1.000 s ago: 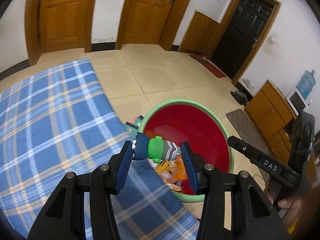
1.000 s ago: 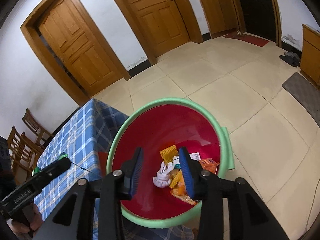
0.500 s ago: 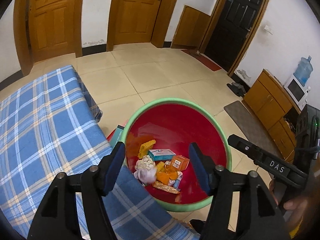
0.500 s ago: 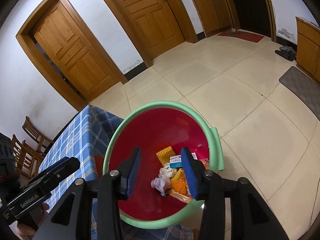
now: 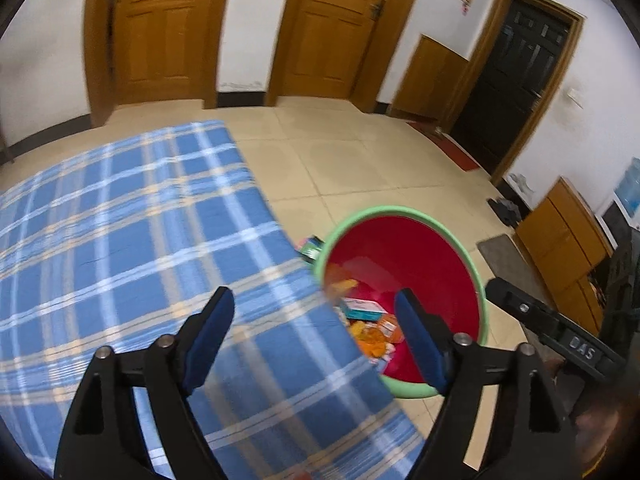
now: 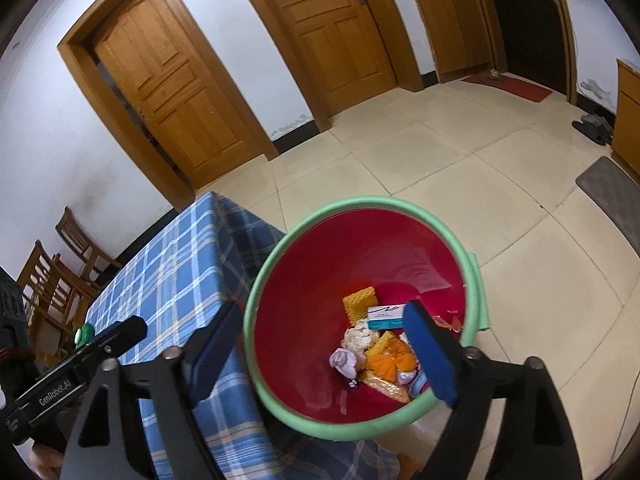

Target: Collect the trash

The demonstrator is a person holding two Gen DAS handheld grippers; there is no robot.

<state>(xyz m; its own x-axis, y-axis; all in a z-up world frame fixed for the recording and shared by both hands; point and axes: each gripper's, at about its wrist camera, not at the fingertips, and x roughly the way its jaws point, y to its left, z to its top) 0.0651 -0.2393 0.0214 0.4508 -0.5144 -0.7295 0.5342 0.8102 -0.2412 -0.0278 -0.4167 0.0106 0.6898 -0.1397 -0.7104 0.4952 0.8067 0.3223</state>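
Both grippers are spreading their jaws with nothing between the pads: the left gripper (image 5: 316, 332) hangs over the edge of the blue plaid tablecloth (image 5: 120, 240), the right gripper (image 6: 324, 344) over the red bin (image 6: 360, 256). The trash (image 6: 376, 348) (wrappers, 1 small box, crumpled tissue) lies piled at the bin's bottom, beside the table.

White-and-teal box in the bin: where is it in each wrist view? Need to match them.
Left wrist: white-and-teal box lies low in the red bin, centre-right, just left of the right-hand finger.
Right wrist: the box is right of centre, below the yellow sponge.
Shared landmark: the bin's green rim.
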